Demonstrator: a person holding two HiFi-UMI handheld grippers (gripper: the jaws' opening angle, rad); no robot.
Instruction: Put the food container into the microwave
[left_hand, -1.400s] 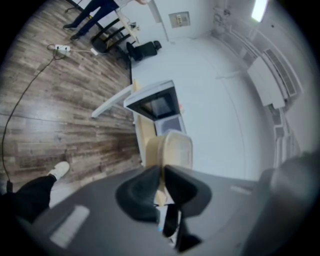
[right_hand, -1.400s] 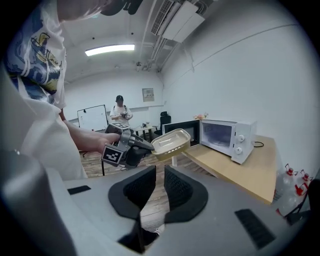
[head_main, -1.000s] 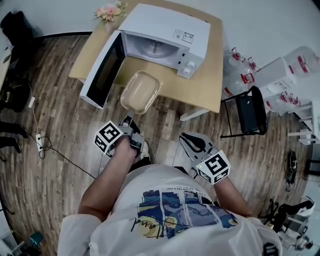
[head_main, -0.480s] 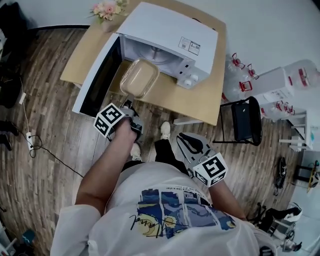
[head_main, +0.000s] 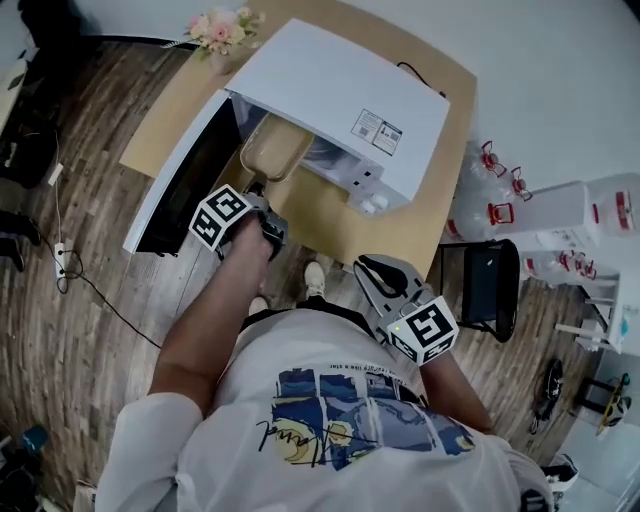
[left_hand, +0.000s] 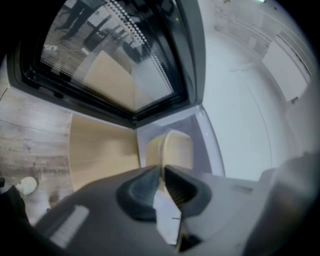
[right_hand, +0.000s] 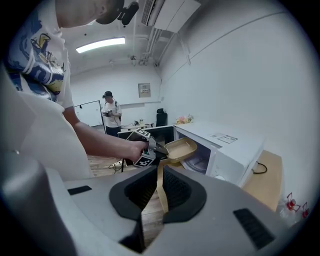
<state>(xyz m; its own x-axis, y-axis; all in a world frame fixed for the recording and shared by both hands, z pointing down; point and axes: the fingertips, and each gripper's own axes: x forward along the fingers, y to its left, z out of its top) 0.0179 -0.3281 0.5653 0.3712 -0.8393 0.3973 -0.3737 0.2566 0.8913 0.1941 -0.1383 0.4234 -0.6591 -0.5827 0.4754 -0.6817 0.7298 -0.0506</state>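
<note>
A beige food container (head_main: 272, 148) hangs level at the mouth of the white microwave (head_main: 340, 100), its far end inside the cavity and under the roof. My left gripper (head_main: 256, 188) is shut on the container's near rim. The left gripper view shows that rim (left_hand: 175, 150) pinched between the jaws, with the cavity floor beyond it. The microwave door (head_main: 185, 180) stands swung wide to the left. My right gripper (head_main: 372, 270) is held low beside my body, shut and holding nothing. The right gripper view looks across at the container (right_hand: 181, 148) and the microwave (right_hand: 225, 150).
The microwave stands on a wooden table (head_main: 330, 215) with pink flowers (head_main: 222, 28) at its far left corner. A black chair (head_main: 490, 290) and water bottles (head_main: 500, 170) are to the right. A cable (head_main: 90, 290) lies on the floor. A person (right_hand: 110, 112) stands far back.
My left gripper has carried the container forward from in front of the microwave into its opening. I have stepped closer to the table. The right gripper has stayed shut at my side.
</note>
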